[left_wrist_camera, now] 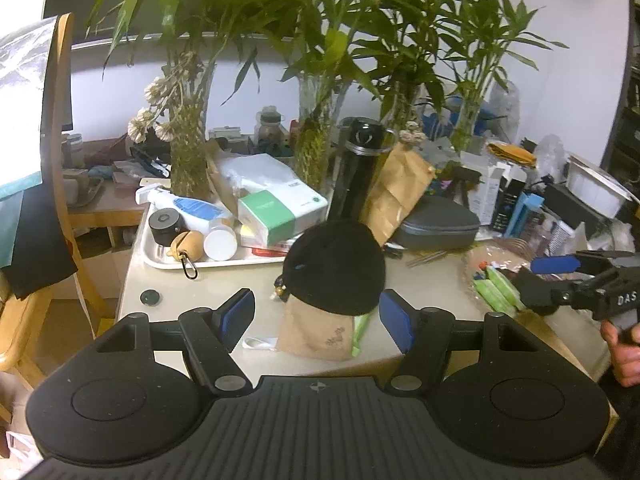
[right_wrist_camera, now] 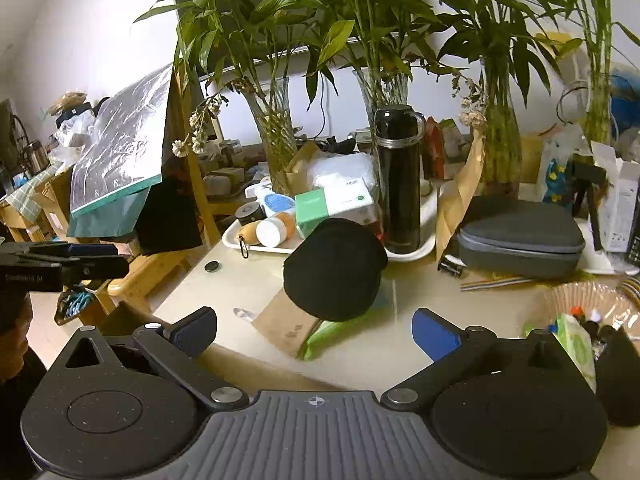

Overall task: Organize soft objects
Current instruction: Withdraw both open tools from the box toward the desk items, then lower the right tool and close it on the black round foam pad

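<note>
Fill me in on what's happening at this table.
A person holds a two-finger gripper in each hand over a cluttered table. Both the left gripper and the right gripper are open and empty, aimed at a black knit hat near the table's front edge. The hat lies on a brown paper bag and a green packet. Nothing has been picked up yet. Behind it stand a white tray and a black flask.
</note>
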